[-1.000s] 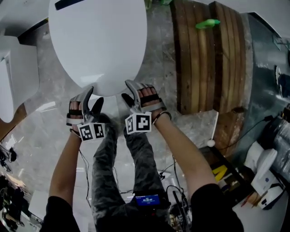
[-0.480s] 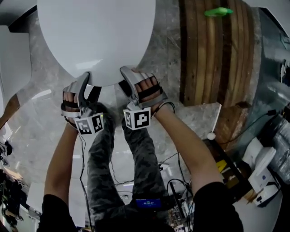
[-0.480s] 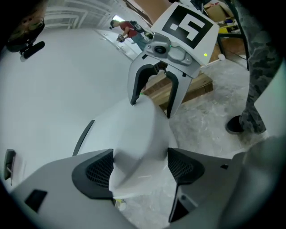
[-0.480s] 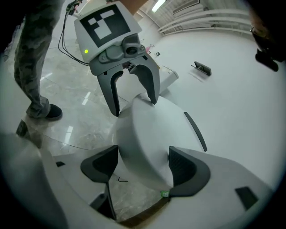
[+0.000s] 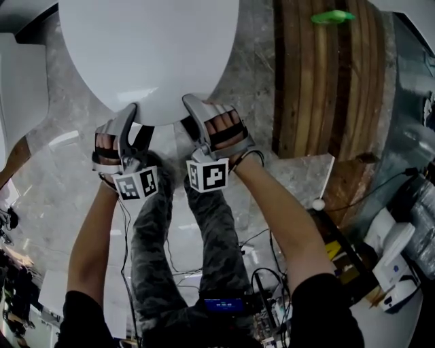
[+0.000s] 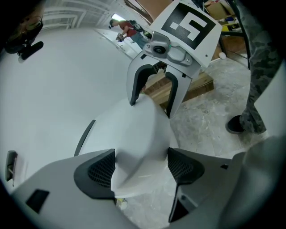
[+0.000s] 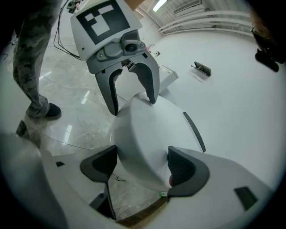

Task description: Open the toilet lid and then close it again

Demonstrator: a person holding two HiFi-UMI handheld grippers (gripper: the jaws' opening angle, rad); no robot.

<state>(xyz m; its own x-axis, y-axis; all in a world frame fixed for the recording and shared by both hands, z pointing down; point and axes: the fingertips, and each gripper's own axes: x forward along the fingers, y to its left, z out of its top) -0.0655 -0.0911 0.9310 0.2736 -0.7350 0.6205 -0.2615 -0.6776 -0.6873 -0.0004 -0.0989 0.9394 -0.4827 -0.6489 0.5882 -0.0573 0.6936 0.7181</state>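
Lying shut in the upper middle of the head view: the toilet lid [image 5: 149, 54], probably stiff, smooth plastic, fairly light but slippery. Straddling its front rim with the left gripper [image 5: 134, 126] and right gripper [image 5: 190, 117], having just been opening the fingers wide, clamping nothing. Likely best hooking under that rim, lowering gently.

A slatted wooden platform [image 5: 326, 81] stands on the marble floor [image 5: 61, 183], a green object [image 5: 332, 17] on its far end. A small white ball [image 5: 317, 204] lies nearby
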